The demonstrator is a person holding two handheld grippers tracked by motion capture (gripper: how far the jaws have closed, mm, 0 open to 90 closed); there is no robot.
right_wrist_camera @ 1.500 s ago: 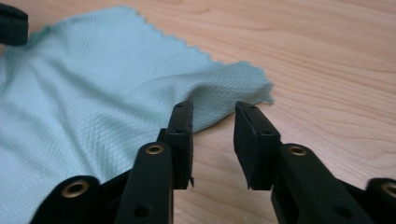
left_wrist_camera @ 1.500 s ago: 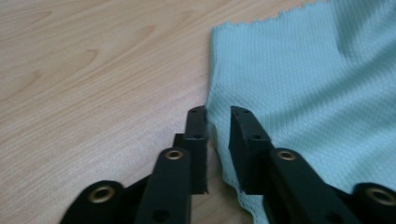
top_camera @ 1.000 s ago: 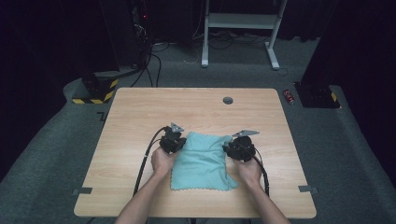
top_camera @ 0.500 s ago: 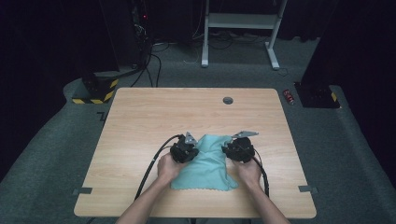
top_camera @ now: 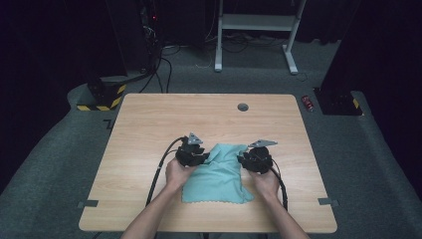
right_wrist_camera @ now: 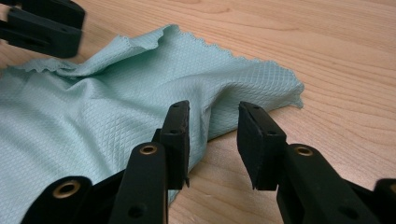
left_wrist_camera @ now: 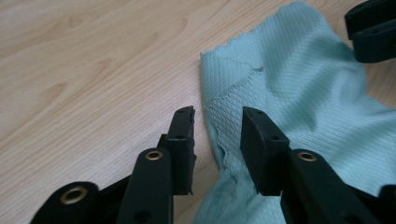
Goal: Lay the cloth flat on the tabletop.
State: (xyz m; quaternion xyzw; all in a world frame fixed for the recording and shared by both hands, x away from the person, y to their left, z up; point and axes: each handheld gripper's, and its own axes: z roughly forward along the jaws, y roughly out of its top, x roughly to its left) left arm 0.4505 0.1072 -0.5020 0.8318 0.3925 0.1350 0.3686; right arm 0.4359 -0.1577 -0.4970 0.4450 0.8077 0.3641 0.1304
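Note:
A teal cloth [top_camera: 219,177] lies rumpled on the wooden table [top_camera: 149,124] near its front edge. My left gripper [top_camera: 198,157] rests at the cloth's far left corner. In the left gripper view its jaws [left_wrist_camera: 217,114] have just been opening and stand apart, with the folded cloth [left_wrist_camera: 299,93] edge loose between them. My right gripper [top_camera: 250,160] sits at the far right corner. Its jaws [right_wrist_camera: 212,109] are apart over a raised fold of the cloth [right_wrist_camera: 116,107], and the pads do not press on it.
A round grommet [top_camera: 243,106] is set in the table near its far edge. Tape marks [top_camera: 89,203] sit at the front corners. On the floor beyond lie a red can [top_camera: 308,102], cables and a white desk frame [top_camera: 254,22].
The left gripper carried the cloth's far left corner inward to the right, then opened its jaws. That corner now lies folded over and rumpled. The right gripper stayed put.

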